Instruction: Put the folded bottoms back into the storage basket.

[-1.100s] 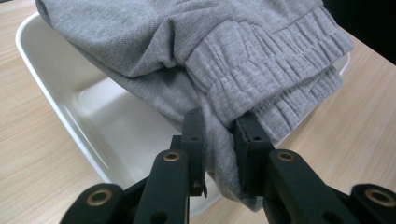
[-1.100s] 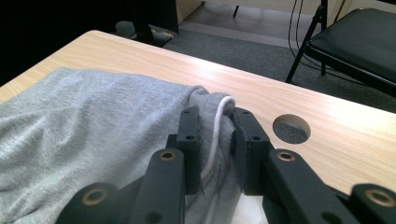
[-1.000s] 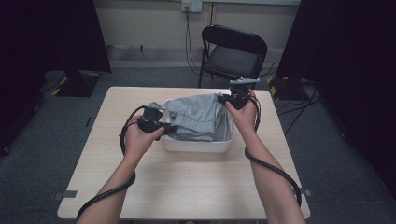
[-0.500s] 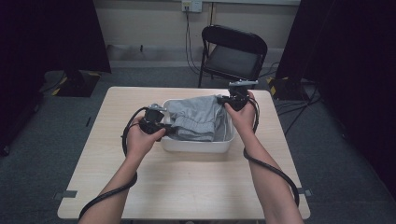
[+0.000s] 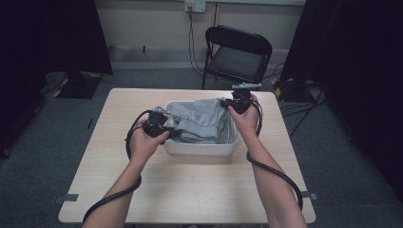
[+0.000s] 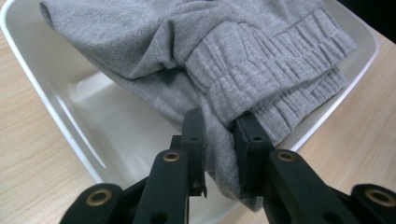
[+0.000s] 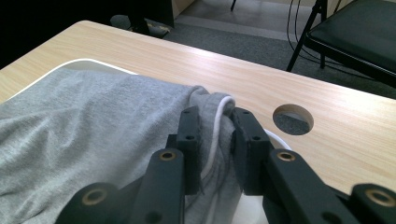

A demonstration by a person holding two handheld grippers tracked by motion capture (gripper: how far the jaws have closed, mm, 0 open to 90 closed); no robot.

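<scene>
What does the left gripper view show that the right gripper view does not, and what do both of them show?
Left gripper view alone: the gathered elastic band of the grey knitted garment, and the bare inside of the white plastic tub.

Right gripper view alone: a white drawstring cord between the fingers, a round hole in the light wooden table, and a black folding chair.

Both: black fingers shut on the grey fabric, the tub's rim and the tabletop.

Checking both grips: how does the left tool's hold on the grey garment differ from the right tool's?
Left tool pinches the grey garment by its gathered elastic band; right tool pinches a bunched edge with a white drawstring. Left sits at the white bin's near-left side, right at its far-right corner. Both are shut on fabric.
</scene>
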